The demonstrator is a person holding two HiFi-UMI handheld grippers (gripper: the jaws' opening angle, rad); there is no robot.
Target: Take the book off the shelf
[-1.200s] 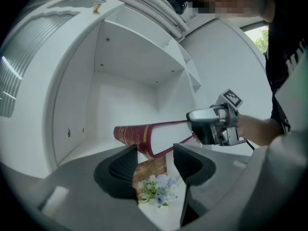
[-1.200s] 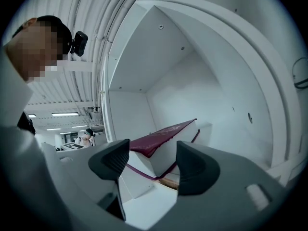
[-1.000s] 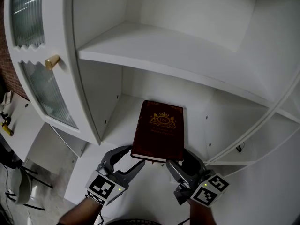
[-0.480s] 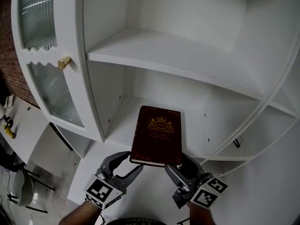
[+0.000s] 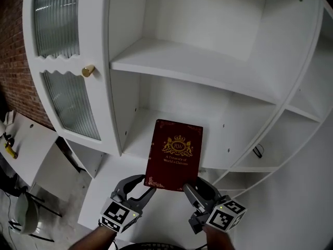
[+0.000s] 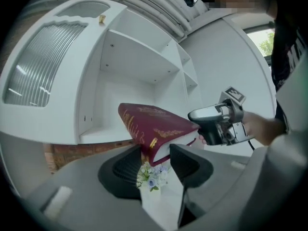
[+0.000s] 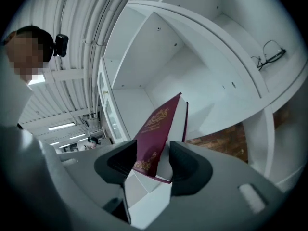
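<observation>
Two handheld grippers hold a dark red book (image 5: pixel 174 158) before a white shelf unit (image 5: pixel 208 14).
The left gripper (image 5: pixel 144 186) pinches the book's lower left corner between its fingers (image 6: pixel 122 170). The right gripper (image 5: pixel 199 187) pinches the lower right edge. The book hangs in the air, gold crest up, just clear of the lower shelf (image 5: pixel 140 139). A ribbed glass door (image 5: pixel 70 105) stands at the left.

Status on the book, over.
Grippers: left gripper and right gripper shut on book, near corners. Book held out before shelf. Glass cabinet door at left, not in the way.
</observation>
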